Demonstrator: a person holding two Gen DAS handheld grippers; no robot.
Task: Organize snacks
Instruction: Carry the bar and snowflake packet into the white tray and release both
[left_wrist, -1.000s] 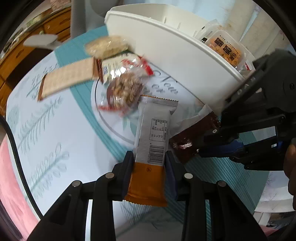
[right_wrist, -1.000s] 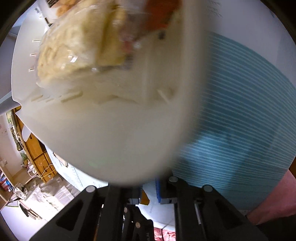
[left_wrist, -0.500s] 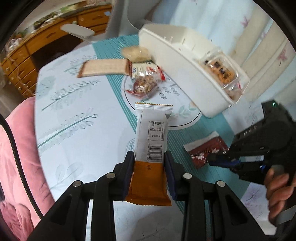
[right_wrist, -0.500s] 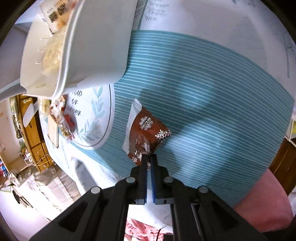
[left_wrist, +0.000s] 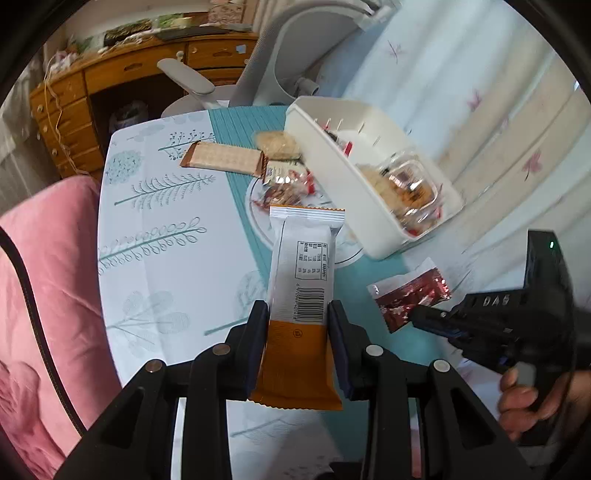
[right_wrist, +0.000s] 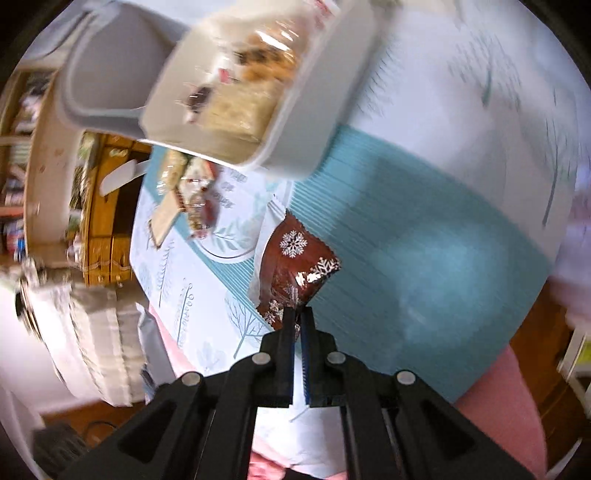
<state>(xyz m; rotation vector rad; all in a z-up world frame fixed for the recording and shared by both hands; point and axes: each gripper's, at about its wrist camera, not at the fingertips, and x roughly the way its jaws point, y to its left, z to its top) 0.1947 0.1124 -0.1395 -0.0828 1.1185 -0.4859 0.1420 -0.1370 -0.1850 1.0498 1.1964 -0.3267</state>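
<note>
table: we're looking down at a round table (left_wrist: 155, 236) with a white leaf-print cloth and a teal striped band; pink upholstery is sitting at its near edge.
chair: a grey office chair (left_wrist: 280, 62) is standing behind the table, in front of a wooden desk (left_wrist: 110, 85).
bin: a white bin (left_wrist: 354, 177) is sitting on the far right of the table, already holding wrapped snacks, a clear tub of them among these.
loose snacks: a long tan cracker pack (left_wrist: 225, 160), a pale round pack (left_wrist: 279, 144) and small red-and-clear wrapped pieces (left_wrist: 288, 184) are lying together just left of the bin, partly hidden behind what we're holding.
left gripper: our left gripper (left_wrist: 298, 332) is clamping an orange-and-white bar (left_wrist: 301, 295) across its width, barcode side up, above the table; the bar is blocking our view of the cloth's ringed middle.
right gripper: our right gripper (right_wrist: 298, 319) is closed tight, pinching the corner of a dark red snowflake wrapper (right_wrist: 295, 266); the wrapper is hanging clear of the teal band, near the bin's near end.
hand: a hand (left_wrist: 528, 402) is gripping the right tool's handle.
</note>
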